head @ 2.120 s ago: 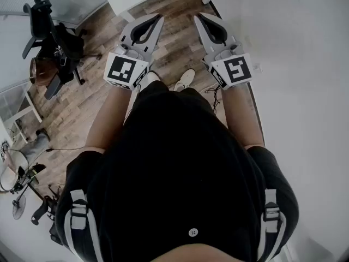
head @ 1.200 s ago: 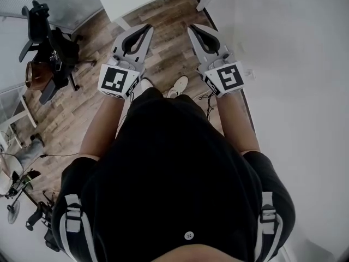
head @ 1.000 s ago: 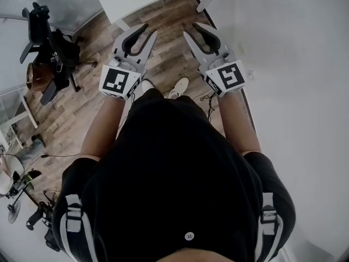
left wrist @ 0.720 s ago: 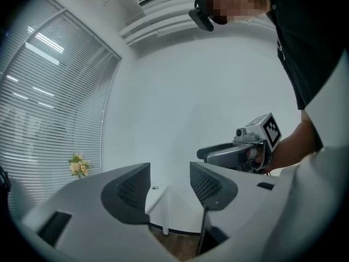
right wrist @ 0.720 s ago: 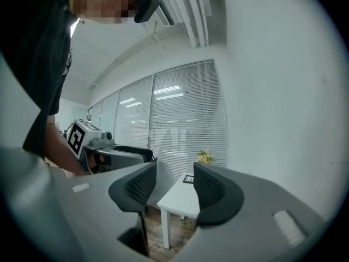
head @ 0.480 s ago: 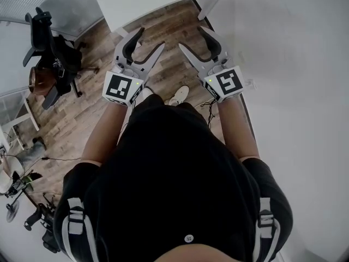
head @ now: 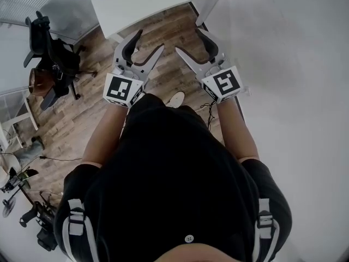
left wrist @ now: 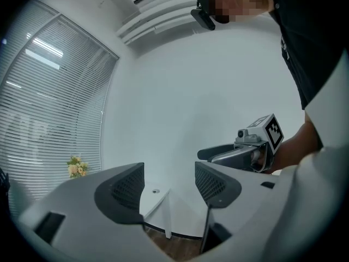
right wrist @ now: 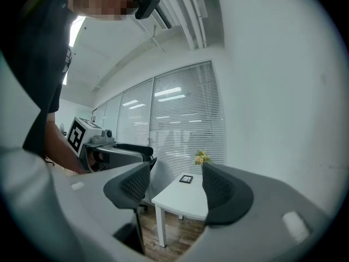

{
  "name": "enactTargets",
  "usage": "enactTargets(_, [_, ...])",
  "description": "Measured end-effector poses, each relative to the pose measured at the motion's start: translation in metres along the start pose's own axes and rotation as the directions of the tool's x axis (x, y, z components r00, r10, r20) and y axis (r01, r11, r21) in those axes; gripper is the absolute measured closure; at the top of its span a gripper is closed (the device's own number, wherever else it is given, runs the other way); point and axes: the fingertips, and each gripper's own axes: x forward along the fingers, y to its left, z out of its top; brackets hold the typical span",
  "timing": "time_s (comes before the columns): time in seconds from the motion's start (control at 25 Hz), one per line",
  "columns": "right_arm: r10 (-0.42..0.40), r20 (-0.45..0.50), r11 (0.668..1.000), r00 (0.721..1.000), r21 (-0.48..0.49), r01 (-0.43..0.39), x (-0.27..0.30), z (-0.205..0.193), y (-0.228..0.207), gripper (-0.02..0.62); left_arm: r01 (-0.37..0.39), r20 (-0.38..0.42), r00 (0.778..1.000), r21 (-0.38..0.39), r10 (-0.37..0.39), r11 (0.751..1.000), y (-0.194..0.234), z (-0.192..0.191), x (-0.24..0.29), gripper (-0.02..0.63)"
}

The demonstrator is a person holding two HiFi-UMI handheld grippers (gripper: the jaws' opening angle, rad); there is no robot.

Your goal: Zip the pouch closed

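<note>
Left gripper and right gripper face a white desk, fingers spreading apart, nothing between them.

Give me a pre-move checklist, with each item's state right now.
1. Left gripper empty: ok; jaws opening, nothing between them.
2. Right gripper empty: ok; jaws opening, nothing between them.
3. Pouch in sight: not ok; no view shows it.
4. White table within reach: not ok; it lies ahead, beyond both grippers.
5. Zipper open or closed: cannot tell.
</note>
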Motion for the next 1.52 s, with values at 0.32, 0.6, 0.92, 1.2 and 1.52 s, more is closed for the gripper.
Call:
enactTargets(0.32, [0.019,-0.003,1.0,1.0,-0.008,-0.019,-0.012,-0.006,-0.027,0.293,-0.028,-0.012,1.0,0.003,0.028,1.0,-0.012,-0.003,0.024,0.325])
enactTargets(0.6, [0.026,-0.022,0.999,0.999,-0.018,-0.027,-0.001,-0.01,-0.049,0.293,-0.034,-0.011,0.999,0.0,0.034,0.999,0.0,-0.004,0.049,0.325])
enactTargets(0.92, [0.021,-0.038,0.999,0.999,-0.039,-0.022,0.044,-0.009,-0.086,0.293,-0.036,-0.006,0.999,-0.015,0.036,0.999,0.045,-0.008,0.086,0.325])
enactTargets(1.2, [0.032,-0.064,0.999,0.997,-0.035,-0.034,0.11,-0.011,-0.122,0.293,-0.034,-0.009,0.999,-0.042,0.033,0.999,0.108,-0.011,0.123,0.325])
enactTargets(1.52, [0.02,-0.08,1.0,0.997,-0.019,-0.021,0.183,-0.013,-0.163,0.293,-0.015,-0.018,1.0,-0.046,0.014,0.999,0.178,-0.012,0.165,0.327])
